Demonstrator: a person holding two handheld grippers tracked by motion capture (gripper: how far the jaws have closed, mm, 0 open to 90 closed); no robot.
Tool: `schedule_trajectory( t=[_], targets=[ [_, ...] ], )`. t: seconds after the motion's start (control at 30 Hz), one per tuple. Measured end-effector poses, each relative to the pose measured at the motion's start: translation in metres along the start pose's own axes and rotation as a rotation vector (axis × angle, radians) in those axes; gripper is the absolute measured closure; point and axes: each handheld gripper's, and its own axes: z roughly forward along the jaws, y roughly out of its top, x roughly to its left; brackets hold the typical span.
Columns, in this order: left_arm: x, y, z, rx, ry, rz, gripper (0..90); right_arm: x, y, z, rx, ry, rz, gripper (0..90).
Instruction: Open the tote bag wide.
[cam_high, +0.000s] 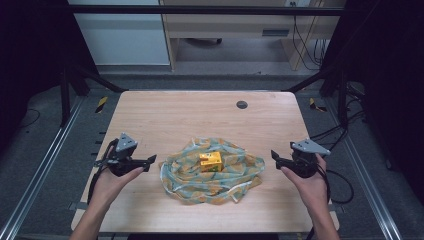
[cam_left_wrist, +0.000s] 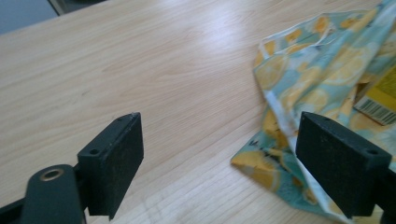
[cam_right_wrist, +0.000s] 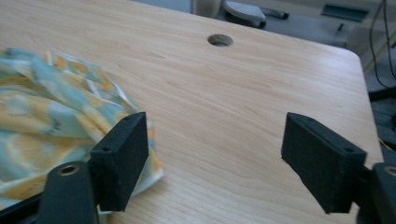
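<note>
Wrapping stage: yellow box sits on the bunched lemon-print cloth, centre of the high view, uncovered; folding looks still ahead.
Left gripper: jaws spread wide, empty, left of the cloth.
Right gripper: jaws apart, empty, right of it.
Counter: wooden.
Writing: barcode on box, text unreadable.

One lemon-patterned cloth and one yellow carton are counted on one wooden table. One round hole is seen near its far edge. Two handheld grippers are counted, left gripper and right gripper.
</note>
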Motion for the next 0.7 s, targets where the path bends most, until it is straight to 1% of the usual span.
schedule_trajectory(
  t=[0.1,0.17,0.27,0.3,0.37,0.47,0.53,0.57,0.6,0.7],
  targets=[
    [0.009,-0.007,0.002,-0.001,0.01,-0.036,13.3,-0.006,-0.006,0.001,0.013,-0.02,0.018,19.0],
    [0.014,-0.012,0.002,0.005,0.022,-0.051,12.9,-0.01,-0.011,0.002,0.024,-0.029,0.035,17.9],
    [0.019,-0.019,0.004,0.004,0.027,-0.074,12.3,-0.016,-0.019,0.005,0.043,-0.04,0.05,16.5],
    [0.021,-0.02,0.005,0.005,0.029,-0.079,12.2,-0.016,-0.021,0.005,0.049,-0.038,0.063,16.2],
    [0.024,-0.024,0.006,0.006,0.036,-0.09,11.8,-0.019,-0.024,0.007,0.057,-0.044,0.071,15.3],
    [0.027,-0.03,0.007,0.009,0.047,-0.1,10.8,-0.02,-0.03,0.01,0.075,-0.033,0.091,13.2],
    [0.028,-0.036,0.008,0.008,0.045,-0.111,9.7,-0.019,-0.034,0.012,0.091,-0.024,0.107,12.3],
    [0.028,-0.038,0.009,0.009,0.047,-0.109,9.2,-0.018,-0.037,0.013,0.097,-0.024,0.107,11.6],
    [0.028,-0.04,0.009,0.016,0.055,-0.099,8.4,-0.015,-0.04,0.015,0.106,-0.007,0.094,8.1],
    [0.027,-0.047,0.009,0.027,0.066,-0.082,8.1,-0.012,-0.044,0.016,0.109,0.001,0.082,7.5]
  ],
)
